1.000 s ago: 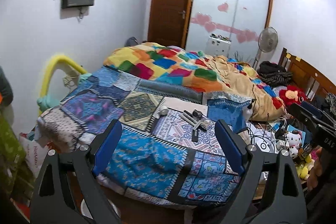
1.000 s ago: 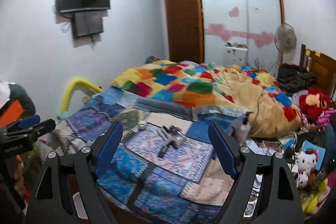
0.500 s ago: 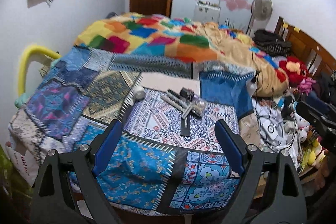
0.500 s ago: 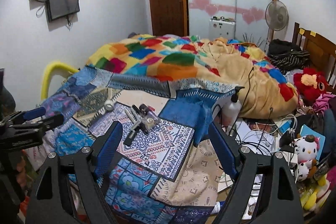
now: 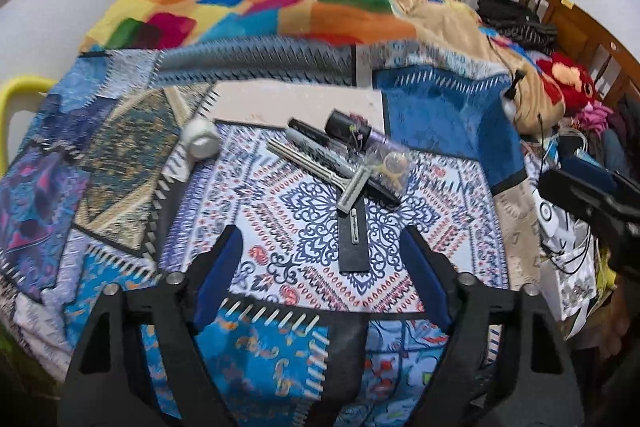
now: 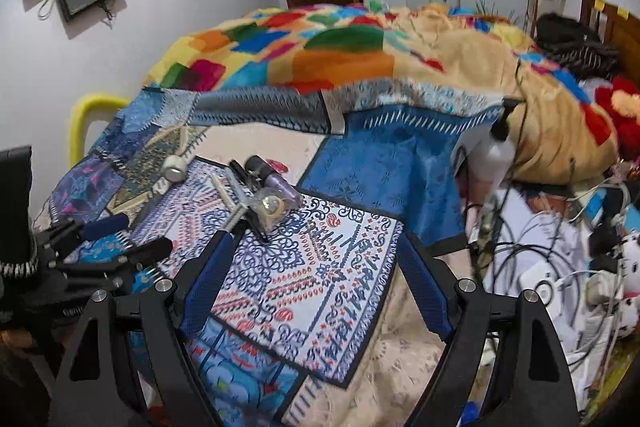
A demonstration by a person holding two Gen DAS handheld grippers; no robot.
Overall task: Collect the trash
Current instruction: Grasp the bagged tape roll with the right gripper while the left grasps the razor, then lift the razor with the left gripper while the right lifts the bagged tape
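On the bed's patchwork quilt a white tape roll lies left of a heap of trash: razor, markers, clear bag, black strip. The left tongs hang wide and empty just short of the strip. The right tongs, also wide and empty, hover to the right of the heap.

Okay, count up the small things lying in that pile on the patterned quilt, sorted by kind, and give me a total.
Tape roll: 1
Razor: 1
Marker: 1
Dark tube: 1
Clear bag: 1
Flat black strip: 1
Total: 6, though the pile overlaps, so something could be hidden underneath.
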